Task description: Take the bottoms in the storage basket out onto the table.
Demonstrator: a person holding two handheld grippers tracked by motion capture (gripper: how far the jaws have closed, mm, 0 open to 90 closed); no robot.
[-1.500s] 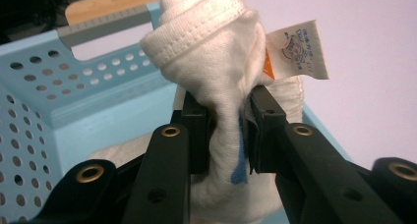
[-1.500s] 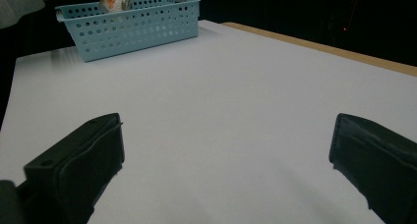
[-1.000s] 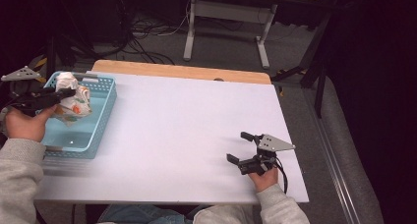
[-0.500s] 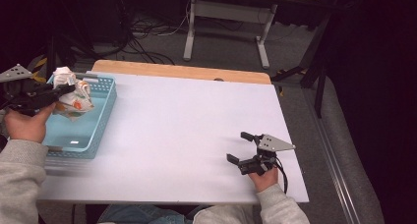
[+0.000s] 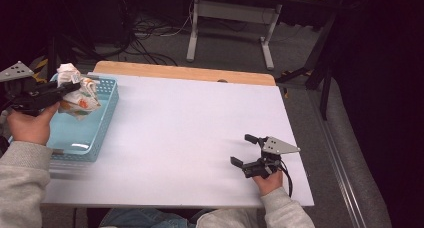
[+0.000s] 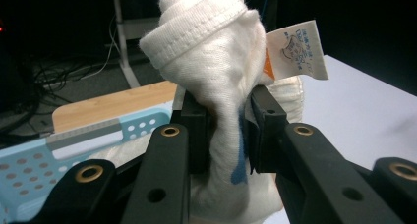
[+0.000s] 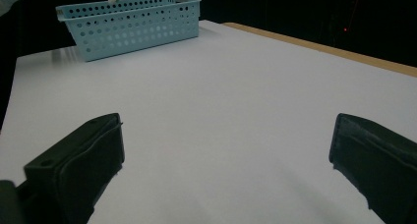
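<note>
**Two grippers, one garment lifted from the basket**

One white garment (image 5: 76,90), bunched and carrying a paper tag (image 6: 295,49), is clamped in the left gripper (image 5: 70,88). In the left gripper view both jaws press tight on a narrow fold of the cloth (image 6: 221,101), with the rolled hem rising above them and the rest of the fabric hanging below. Blue and orange marks show on the material.

Location: in the high view the garment hangs at the 9 o'clock edge of the table (image 5: 200,123), above the far end of the light-blue perforated basket (image 5: 100,123). Its lower part appears raised above the basket floor; whether any cloth touches the basket wall cannot be told.

The right gripper (image 5: 247,150) rests at about 4 o'clock on the white tabletop, well apart from the basket. Its jaws stand wide apart with nothing between them, as the right gripper view confirms.

Progress, as judged:
1. Grasp on the garment: done.
2. Lift out of the basket: under way, not complete.
3. Transfer to the open table surface: not yet done.
4. Any use of the right gripper, for example taking a second hold to spread the cloth: not yet begun.

The basket seems to hold nothing else.
</note>
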